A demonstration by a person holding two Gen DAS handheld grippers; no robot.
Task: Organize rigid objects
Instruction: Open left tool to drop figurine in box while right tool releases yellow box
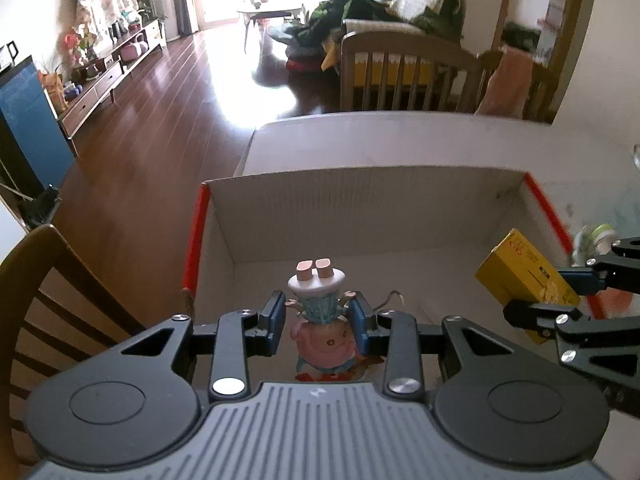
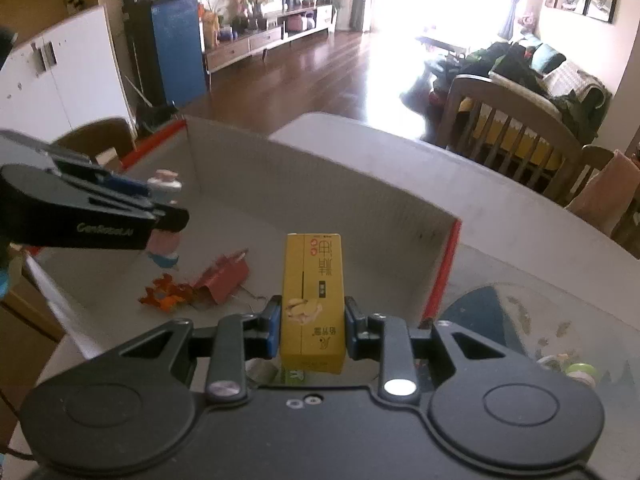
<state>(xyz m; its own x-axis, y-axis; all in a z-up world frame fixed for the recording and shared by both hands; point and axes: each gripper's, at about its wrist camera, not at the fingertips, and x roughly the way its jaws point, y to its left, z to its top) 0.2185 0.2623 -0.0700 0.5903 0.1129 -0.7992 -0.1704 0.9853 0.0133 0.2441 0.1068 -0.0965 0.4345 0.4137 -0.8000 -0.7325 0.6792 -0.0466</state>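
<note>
My left gripper is shut on a small doll figurine, held upside down with its feet pointing away, over the inside of a white cardboard box with red edges. My right gripper is shut on a yellow carton and holds it above the box near its right wall. The right gripper with the yellow carton shows at the right of the left wrist view. The left gripper with the figurine shows at the left of the right wrist view.
Red and orange scraps lie on the box floor. The box stands on a light table. A small green-and-white item lies on the table right of the box. Wooden chairs stand around it.
</note>
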